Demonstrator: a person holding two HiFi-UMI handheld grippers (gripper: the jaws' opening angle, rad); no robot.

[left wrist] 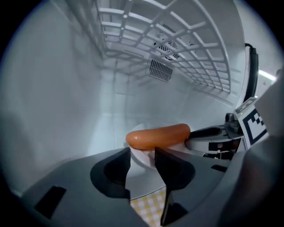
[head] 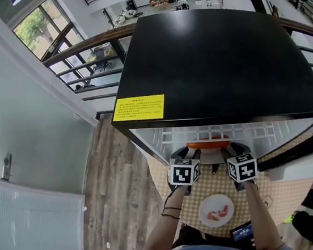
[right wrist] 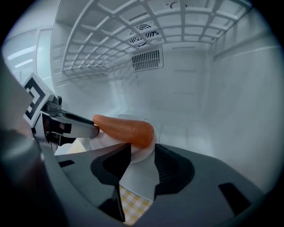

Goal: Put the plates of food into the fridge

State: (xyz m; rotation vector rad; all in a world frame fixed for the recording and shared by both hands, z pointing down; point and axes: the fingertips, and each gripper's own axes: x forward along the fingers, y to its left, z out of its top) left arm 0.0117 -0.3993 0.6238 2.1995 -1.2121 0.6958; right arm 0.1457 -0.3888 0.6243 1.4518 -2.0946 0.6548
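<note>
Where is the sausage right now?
Head view centre: the sausage lies on a white plate at the fridge's open mouth, between the left claw and the right claw.

The fridge [head: 217, 68] has a black top with a dull, satin sheen. The yellow label [head: 139, 108] at its front left corner looks like matt printed paper. Inside, the walls are smooth white plastic, and the shelf grid [left wrist: 186, 48] across the top of the frame is white and slick-looking. The sausage [left wrist: 157, 135] is smooth, glossy orange on a plate [left wrist: 143, 177] of shiny white glaze. The left gripper [left wrist: 143, 155] and the right gripper [right wrist: 142, 153] are matt grey plastic, their jaws darker. A yellow checked cloth covers the desk [head: 274, 192]. The floor [head: 118, 178] shows greyish wood-grain planks.
</note>
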